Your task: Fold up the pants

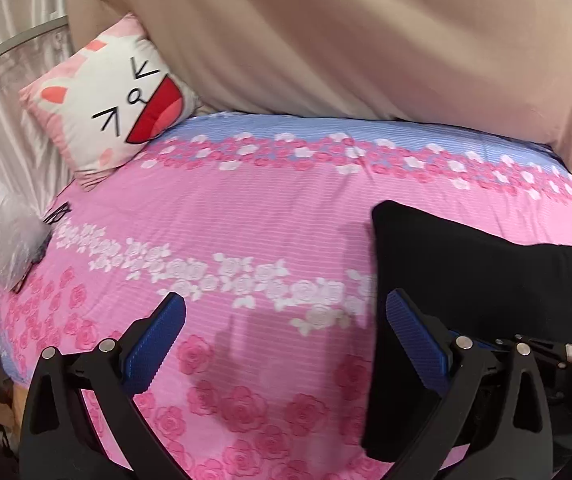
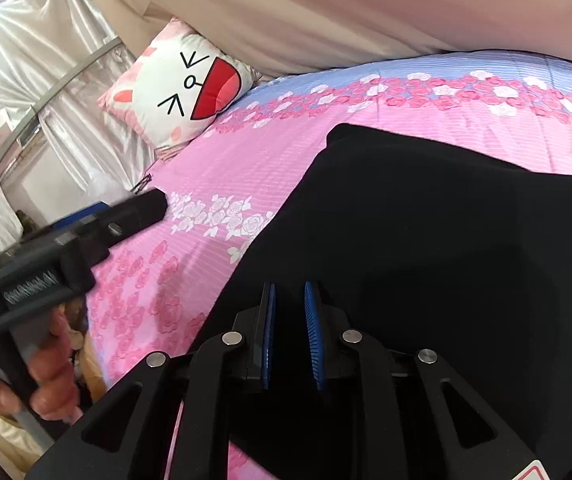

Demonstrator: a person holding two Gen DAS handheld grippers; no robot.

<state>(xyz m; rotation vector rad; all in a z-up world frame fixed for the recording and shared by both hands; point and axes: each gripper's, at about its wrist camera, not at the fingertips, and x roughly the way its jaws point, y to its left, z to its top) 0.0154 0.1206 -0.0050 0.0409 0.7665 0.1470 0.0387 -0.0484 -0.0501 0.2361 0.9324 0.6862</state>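
Left gripper (image 1: 286, 344) stands wide open over the pink bedspread (image 1: 245, 216), gripping nothing. Right gripper (image 2: 290, 336) shows a narrow gap, nothing visibly clamped, above the black pants (image 2: 446, 240) lying folded on the bedspread.

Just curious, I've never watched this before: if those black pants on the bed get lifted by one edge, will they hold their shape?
Probably not. The black pants lie flat and follow the pink bedspread, so they look soft and would likely droop. The fabric looks matte, so it probably won't slip much.
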